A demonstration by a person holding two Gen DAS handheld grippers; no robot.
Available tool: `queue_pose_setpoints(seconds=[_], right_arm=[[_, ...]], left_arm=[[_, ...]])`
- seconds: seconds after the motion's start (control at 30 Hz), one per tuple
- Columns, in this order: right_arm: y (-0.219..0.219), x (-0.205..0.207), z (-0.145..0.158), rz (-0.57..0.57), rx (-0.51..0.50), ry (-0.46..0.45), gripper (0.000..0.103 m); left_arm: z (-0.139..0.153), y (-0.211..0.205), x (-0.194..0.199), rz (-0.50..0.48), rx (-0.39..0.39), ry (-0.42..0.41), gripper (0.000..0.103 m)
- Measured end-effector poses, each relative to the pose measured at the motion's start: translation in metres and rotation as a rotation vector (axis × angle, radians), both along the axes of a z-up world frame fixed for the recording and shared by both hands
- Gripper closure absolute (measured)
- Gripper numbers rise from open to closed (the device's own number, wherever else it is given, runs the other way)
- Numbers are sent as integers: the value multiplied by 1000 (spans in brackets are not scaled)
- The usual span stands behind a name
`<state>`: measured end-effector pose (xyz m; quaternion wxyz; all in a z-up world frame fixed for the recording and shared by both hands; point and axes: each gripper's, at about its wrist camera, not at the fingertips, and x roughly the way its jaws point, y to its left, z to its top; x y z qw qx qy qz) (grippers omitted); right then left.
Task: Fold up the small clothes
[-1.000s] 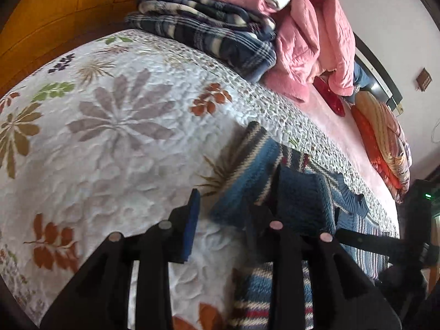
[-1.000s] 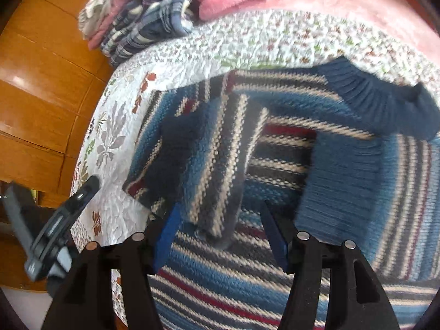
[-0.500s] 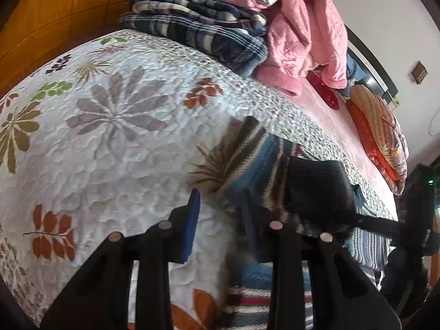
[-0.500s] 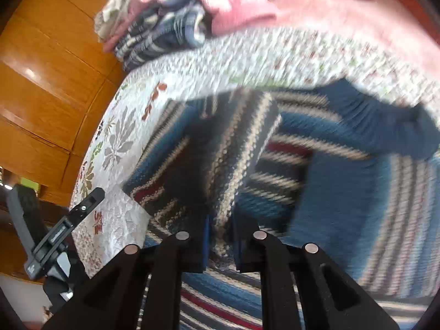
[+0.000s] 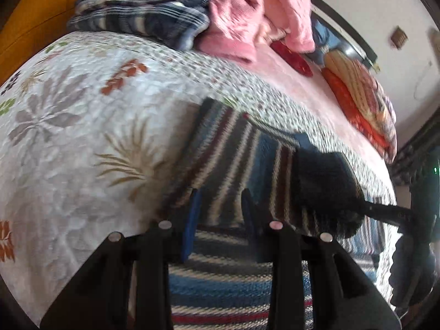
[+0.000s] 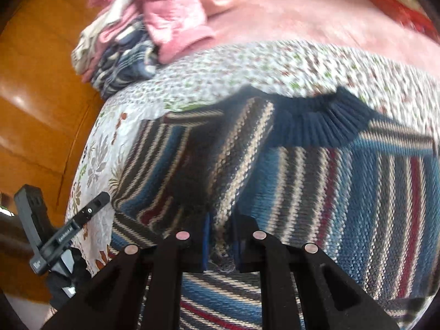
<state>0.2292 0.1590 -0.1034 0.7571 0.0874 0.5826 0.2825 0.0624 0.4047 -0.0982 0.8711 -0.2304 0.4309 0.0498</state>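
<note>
On the bed (image 5: 68, 126), right gripper (image 6: 220, 236) pinches the striped sweater (image 6: 316, 192) sleeve mid-fold, left gripper (image 5: 217, 214) gapes empty; body folds remain.

Right gripper (image 6: 221, 243): jaws nearly closed, narrow gap, pinching knit of sleeve (image 6: 220, 165) between blue pads, at near centre of its view. Its black finger also seen at right edge of left view, clamped on dark cuff.

Left gripper (image 5: 218, 220): jaws parted, moderate gap, blue pad (image 5: 191, 220) on left finger; striped fabric seen between fingers, grip not evident. Left gripper body seen at near left of right view, angled.
</note>
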Motion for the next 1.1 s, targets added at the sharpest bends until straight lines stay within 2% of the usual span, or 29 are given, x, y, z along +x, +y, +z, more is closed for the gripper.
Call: queue_pose_setpoints(seconds=[0.2, 0.3, 0.37, 0.4, 0.5, 0.6, 0.67, 0.8, 0.93, 1.03, 1.07, 1.1], right_arm=[[-12, 2, -37, -38, -14, 66, 88], [-16, 3, -44, -55, 5, 82, 87], [-16, 2, -41, -46, -13, 78, 82], [-15, 1, -36, -42, -37, 65, 77], [-8, -6, -9, -25, -125, -31, 75], [11, -13, 19, 37, -142, -117, 72], [32, -16, 27, 94, -164, -148, 65], [75, -18, 14, 199, -273, -166, 61], [96, -14, -7, 231, -353, -152, 47], [104, -13, -21, 249, -438, -165, 49], [106, -13, -24, 253, -459, -174, 53], [108, -14, -26, 254, -490, -192, 64]], left_arm=[[-21, -13, 17, -28, 29, 66, 73], [-31, -13, 21, -30, 35, 90, 73], [-33, -14, 20, -36, 41, 90, 73], [-32, -14, 20, -40, 43, 90, 73], [-28, -11, 17, -36, 17, 85, 73], [-17, -9, 12, -27, -6, 56, 72], [-15, -11, 14, -40, -6, 58, 71], [-24, -11, 21, -57, -15, 89, 71], [-35, -6, 21, -48, -43, 93, 72], [-39, -6, 20, -49, -45, 86, 72], [-40, -7, 20, -50, -39, 86, 72], [-40, -8, 20, -54, -29, 87, 72]])
